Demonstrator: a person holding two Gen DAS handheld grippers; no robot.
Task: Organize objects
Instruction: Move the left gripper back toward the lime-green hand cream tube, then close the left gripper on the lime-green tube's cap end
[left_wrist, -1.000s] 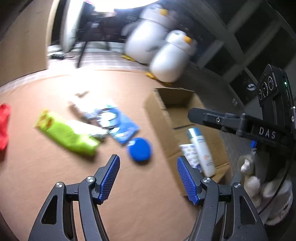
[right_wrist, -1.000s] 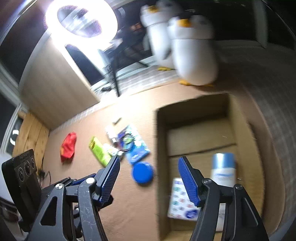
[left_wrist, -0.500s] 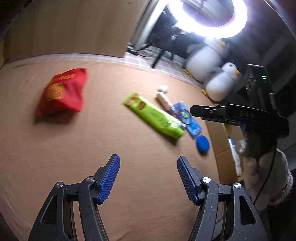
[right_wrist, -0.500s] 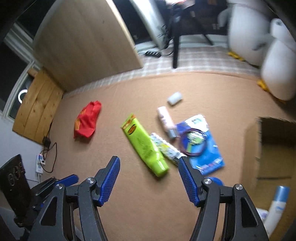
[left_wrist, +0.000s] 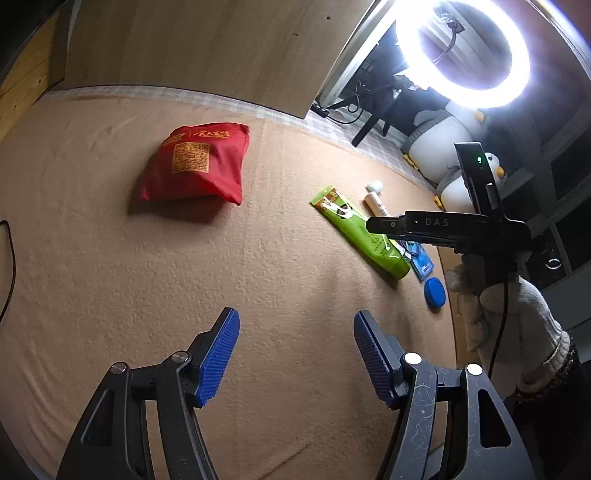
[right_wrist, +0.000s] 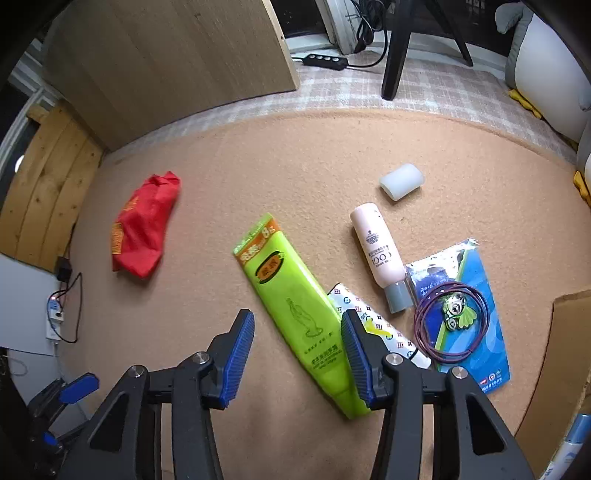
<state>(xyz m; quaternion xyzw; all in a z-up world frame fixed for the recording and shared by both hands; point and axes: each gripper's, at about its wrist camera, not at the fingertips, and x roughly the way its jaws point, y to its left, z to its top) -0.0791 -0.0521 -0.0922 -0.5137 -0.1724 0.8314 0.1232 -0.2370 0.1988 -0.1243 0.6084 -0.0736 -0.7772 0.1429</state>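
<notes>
Both grippers swung leftward, jaws released: right gripper (right_wrist: 297, 341) over green tube (right_wrist: 299, 314), left gripper (left_wrist: 295, 349) above bare mat (left_wrist: 110, 277).

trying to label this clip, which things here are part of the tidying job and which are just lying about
Job:
green tube
pink bottle
white cap
patterned tube
blue packet
blue lid
red pouch
box

Lying about:
ring light
penguins
power strip
board
</notes>
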